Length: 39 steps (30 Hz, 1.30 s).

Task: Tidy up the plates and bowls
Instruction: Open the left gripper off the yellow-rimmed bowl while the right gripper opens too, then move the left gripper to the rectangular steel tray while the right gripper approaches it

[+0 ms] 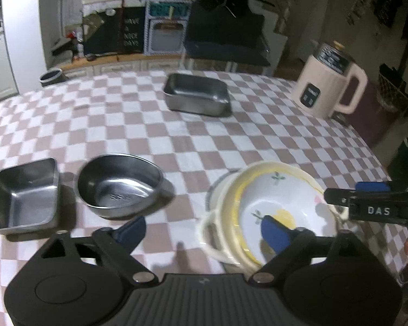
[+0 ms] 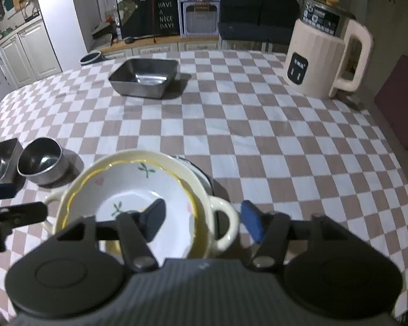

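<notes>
White floral bowl (image 2: 138, 190) sits mouth-up in cream two-handled dish (image 2: 220, 217) — round, no long axis. Left gripper (image 1: 204, 231) & right gripper (image 2: 204, 222) both spread apart, gripping nothing.

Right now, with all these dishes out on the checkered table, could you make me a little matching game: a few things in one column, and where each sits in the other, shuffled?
Things:
1. flowered bowl
2. round steel bowl
3. large steel pan
4. cream kettle

Places:
A. far right corner of the table
B. beside the small square steel tin
C. nested in the cream handled dish
D. alone at the far middle of the table

Pairs: 1-C, 2-B, 3-D, 4-A
</notes>
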Each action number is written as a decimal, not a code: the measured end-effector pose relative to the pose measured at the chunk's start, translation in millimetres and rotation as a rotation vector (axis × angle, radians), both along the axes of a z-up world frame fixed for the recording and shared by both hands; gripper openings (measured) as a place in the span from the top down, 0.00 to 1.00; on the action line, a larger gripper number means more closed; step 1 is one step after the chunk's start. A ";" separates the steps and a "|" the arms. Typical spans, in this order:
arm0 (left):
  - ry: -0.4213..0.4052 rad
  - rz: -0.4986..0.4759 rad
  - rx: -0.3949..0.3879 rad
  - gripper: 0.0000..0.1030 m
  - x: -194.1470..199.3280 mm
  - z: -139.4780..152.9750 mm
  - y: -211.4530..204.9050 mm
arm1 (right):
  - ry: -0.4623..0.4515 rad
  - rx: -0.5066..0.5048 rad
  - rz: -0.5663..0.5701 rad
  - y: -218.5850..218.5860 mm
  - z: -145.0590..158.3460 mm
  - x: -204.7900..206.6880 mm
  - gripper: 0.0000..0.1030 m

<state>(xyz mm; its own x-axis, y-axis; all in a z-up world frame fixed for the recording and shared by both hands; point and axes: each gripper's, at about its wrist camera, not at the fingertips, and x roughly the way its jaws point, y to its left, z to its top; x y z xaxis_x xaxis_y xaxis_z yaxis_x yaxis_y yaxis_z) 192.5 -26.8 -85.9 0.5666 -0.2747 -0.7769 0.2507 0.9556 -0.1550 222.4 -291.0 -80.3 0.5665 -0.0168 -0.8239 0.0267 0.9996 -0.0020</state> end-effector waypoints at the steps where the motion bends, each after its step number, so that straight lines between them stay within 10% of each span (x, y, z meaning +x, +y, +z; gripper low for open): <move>1: -0.008 0.008 0.007 0.06 0.2 1.3 4.8 | -0.012 -0.007 0.002 1.3 0.5 0.5 0.23; 9: -0.062 0.134 0.052 0.00 2.4 4.2 61.8 | -0.062 -0.006 0.003 15.6 1.8 9.9 0.01; 28: -0.082 0.441 0.114 0.00 13.1 2.7 198.6 | -0.132 0.232 0.183 129.9 2.4 43.9 0.01; 36: -0.025 0.512 0.036 0.40 23.2 -10.4 239.7 | -0.022 0.459 0.266 186.4 -16.0 66.5 0.49; 39: -0.014 0.511 0.011 0.46 30.0 -14.4 243.5 | 0.016 0.477 0.256 205.2 -27.9 75.0 0.50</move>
<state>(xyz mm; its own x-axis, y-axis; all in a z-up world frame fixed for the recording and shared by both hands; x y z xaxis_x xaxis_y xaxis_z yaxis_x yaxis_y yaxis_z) 222.5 216.7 -100.3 0.6365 0.0480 -0.7698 -0.2471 0.9582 -0.1445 297.4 -85.7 -108.2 0.4908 0.4980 -0.7149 -0.2144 0.8643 0.4549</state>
